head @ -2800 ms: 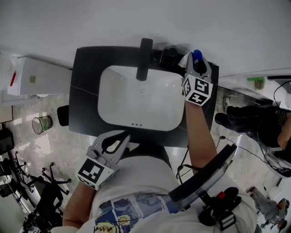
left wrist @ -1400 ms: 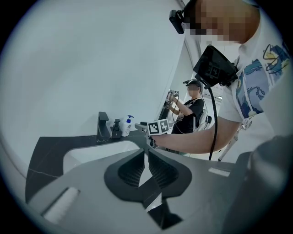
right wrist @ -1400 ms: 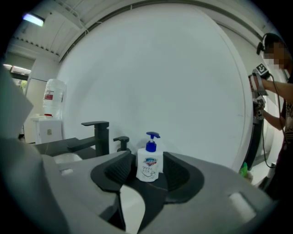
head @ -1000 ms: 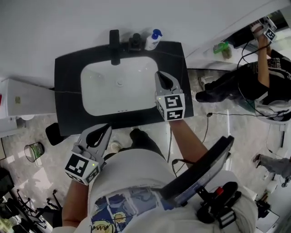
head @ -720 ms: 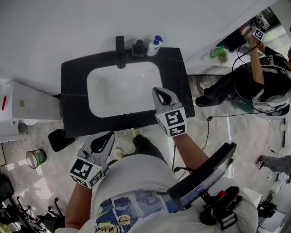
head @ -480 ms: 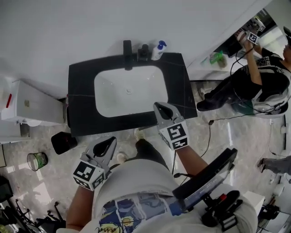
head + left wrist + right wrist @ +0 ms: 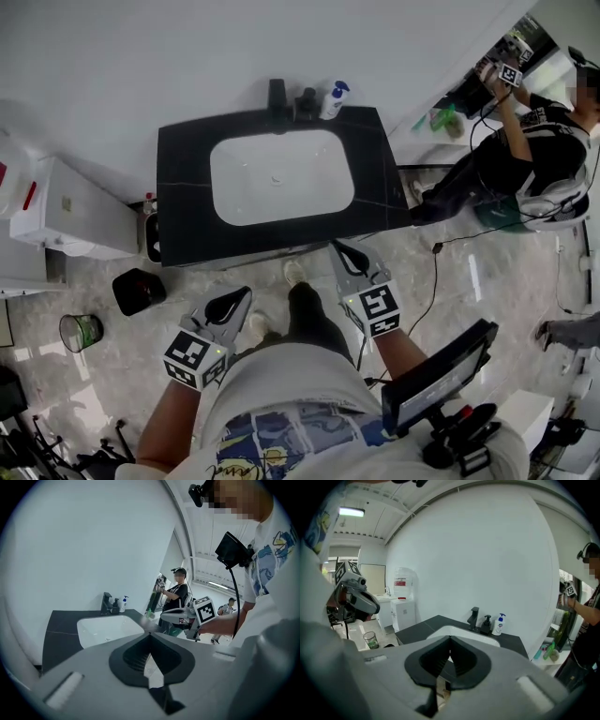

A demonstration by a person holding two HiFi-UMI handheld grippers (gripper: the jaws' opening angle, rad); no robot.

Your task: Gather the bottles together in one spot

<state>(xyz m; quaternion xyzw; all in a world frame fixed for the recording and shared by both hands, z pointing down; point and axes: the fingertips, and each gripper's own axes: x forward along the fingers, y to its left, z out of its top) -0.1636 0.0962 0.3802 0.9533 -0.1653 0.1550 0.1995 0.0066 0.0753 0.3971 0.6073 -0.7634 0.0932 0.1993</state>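
A white pump bottle with a blue top stands beside a black dispenser bottle at the back edge of the black counter, right of the black faucet. Both show small in the left gripper view, white bottle, and in the right gripper view, white bottle and black bottle. My left gripper and right gripper hang over the floor in front of the counter, well short of the bottles. Both are shut with nothing between the jaws.
A white basin fills the counter's middle. Left of it stands a white cabinet, with a black bin and a clear cup on the floor. Another person sits at the right by a shelf with green bottles.
Both grippers have drawn back from the sink toward the body. The right one has come off the counter's front edge and now hangs over the floor. The sink looks farther away.
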